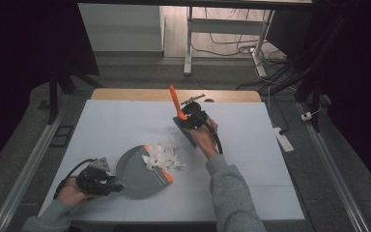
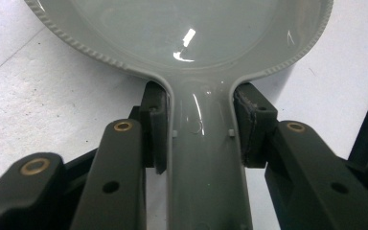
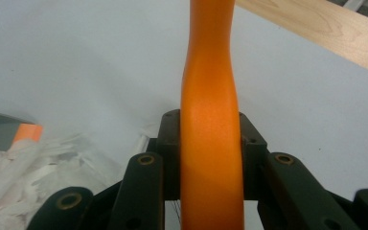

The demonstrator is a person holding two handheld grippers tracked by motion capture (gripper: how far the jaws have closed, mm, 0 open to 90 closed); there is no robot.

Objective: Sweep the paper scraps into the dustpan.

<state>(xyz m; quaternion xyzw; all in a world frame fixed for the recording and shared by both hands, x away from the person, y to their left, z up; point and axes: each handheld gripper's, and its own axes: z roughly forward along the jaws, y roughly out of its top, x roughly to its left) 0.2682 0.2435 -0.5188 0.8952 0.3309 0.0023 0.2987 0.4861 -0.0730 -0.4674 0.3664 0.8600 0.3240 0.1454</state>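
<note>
From up here I see my left claw [image 1: 110, 185] clamped on the handle of the grey dustpan [image 1: 137, 171], which lies flat on the pale desk [image 1: 125, 125]; in the left gripper view both pads [image 2: 155, 127] press against the sides of that narrow grey handle just below where it widens into the ribbed pan. The dustpan's orange-trimmed front edge points away from my left hand [image 1: 72, 192], and a heap of crumpled white paper scraps [image 1: 164, 155] sits right at that edge, partly on the lip and partly on the desk just beyond it. My right claw [image 1: 186, 118] is on the far side of the scraps from the dustpan, clenched around an orange brush handle [image 1: 175, 101] that sticks up and tilts slightly away from me; the right gripper view shows the orange shaft pinched between both black pads [image 3: 170, 143], with the white scraps and a corner of the dustpan's orange trim low at its left. The brush's bristle end I cannot make out clearly behind my right hand [image 1: 204, 137]. Past the brush, a wooden strip [image 1: 174, 94] edges the far side of the desk.
</note>
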